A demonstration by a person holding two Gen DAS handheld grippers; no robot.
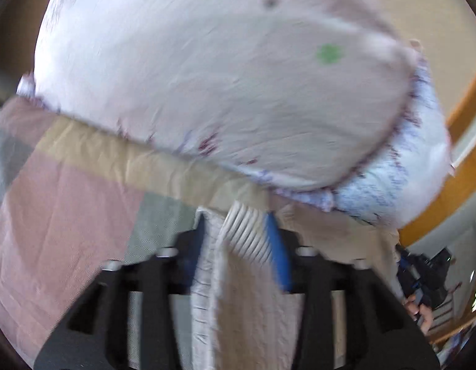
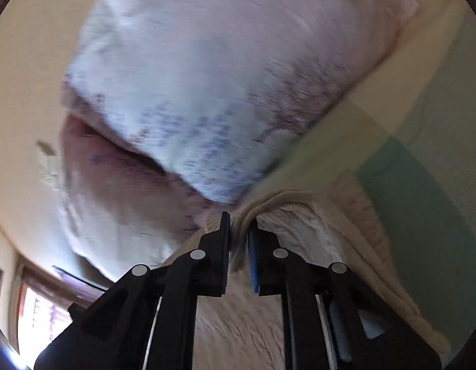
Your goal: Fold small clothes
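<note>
A small cream ribbed garment hangs between the two grippers above the bed. My left gripper is shut on its ribbed hem, which bunches between the blue pads. My right gripper is shut on another edge of the same garment, whose cloth drapes down to the right. The right gripper also shows at the lower right of the left wrist view. Both views are blurred by motion.
A large pale pillow with a green dot and purple-blue print lies on the pink, beige and green checked bedcover. The pillow fills the right wrist view. A wooden bed frame runs at right; a window is at lower left.
</note>
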